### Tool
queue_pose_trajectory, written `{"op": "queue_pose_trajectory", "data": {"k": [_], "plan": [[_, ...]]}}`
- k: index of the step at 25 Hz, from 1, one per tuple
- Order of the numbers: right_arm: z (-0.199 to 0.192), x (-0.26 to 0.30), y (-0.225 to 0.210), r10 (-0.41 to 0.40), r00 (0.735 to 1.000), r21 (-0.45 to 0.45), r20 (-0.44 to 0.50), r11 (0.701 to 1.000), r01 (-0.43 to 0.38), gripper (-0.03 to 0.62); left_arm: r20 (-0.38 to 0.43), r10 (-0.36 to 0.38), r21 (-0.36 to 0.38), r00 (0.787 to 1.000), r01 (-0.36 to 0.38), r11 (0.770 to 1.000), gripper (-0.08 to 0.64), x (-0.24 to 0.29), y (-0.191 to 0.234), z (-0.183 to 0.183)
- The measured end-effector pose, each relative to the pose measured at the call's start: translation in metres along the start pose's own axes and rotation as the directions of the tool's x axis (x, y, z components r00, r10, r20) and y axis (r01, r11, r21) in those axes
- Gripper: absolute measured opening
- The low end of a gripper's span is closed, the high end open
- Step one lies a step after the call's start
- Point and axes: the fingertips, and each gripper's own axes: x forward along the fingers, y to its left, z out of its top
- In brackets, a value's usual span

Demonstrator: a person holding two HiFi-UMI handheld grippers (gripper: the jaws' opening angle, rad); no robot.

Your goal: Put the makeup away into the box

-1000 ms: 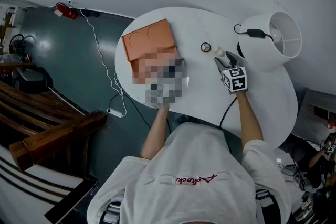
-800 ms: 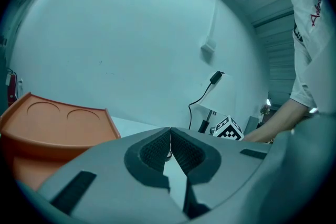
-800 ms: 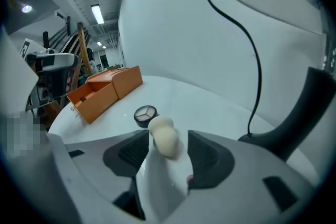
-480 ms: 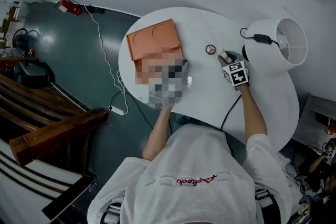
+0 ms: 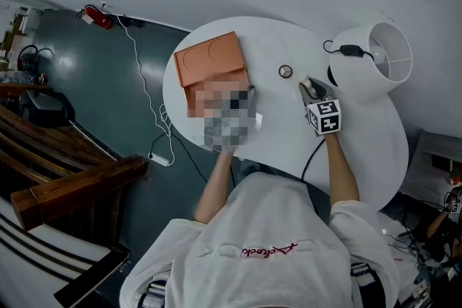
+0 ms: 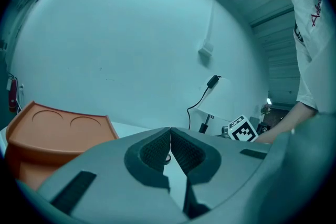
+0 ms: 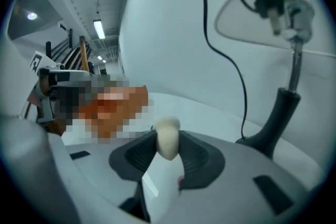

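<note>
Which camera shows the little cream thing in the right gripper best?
The right gripper view: the cream makeup piece sits big and close between the closing jaws of the right gripper. The head view shows it only as a tiny pale speck. The left gripper view doesn't show it.

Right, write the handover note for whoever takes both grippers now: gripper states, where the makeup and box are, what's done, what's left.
Left gripper: jaws shut, empty, by the orange box.
Right gripper: jaws closing on a cream makeup piece, pads against it, near the lamp.
Table: a small round piece lies loose between the box and the right gripper.
Done: nothing can be seen in the box. Part of it is blurred, so I cannot tell whether it is open.
Left: carry the cream piece to the box, then probably fetch the round piece.
</note>
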Motion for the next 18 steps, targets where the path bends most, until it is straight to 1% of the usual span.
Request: {"op": "queue_pose_trajectory", "data": {"k": [4, 7, 9, 14, 18], "plan": [[0.018, -0.037, 0.018, -0.031, 0.993, 0.011, 0.112, 0.999, 0.030, 0.141, 0.019, -0.002, 0.009, 1.000, 0.002, 1.000, 0.011, -0.005, -0.005, 0.007], [0.035, -0.061, 0.030, -0.048, 0.984, -0.017, 0.169, 0.999, 0.052, 0.140, 0.041, -0.008, 0.021, 0.999, 0.007, 1.000, 0.011, -0.008, -0.009, 0.017], [0.044, -0.073, 0.037, -0.063, 0.978, -0.019, 0.200, 0.997, 0.068, 0.140, 0.054, -0.010, 0.027, 0.998, 0.009, 1.000, 0.009, -0.011, -0.011, 0.024], [0.053, -0.083, 0.043, -0.079, 0.971, -0.021, 0.226, 0.996, 0.086, 0.138, 0.084, -0.015, 0.044, 0.996, 0.012, 0.999, 0.009, -0.016, -0.013, 0.037], [0.060, -0.076, 0.050, -0.052, 0.974, -0.052, 0.218, 0.997, 0.065, 0.137, 0.105, 0.006, 0.046, 0.994, -0.011, 0.999, 0.009, -0.027, -0.006, 0.043]]}}
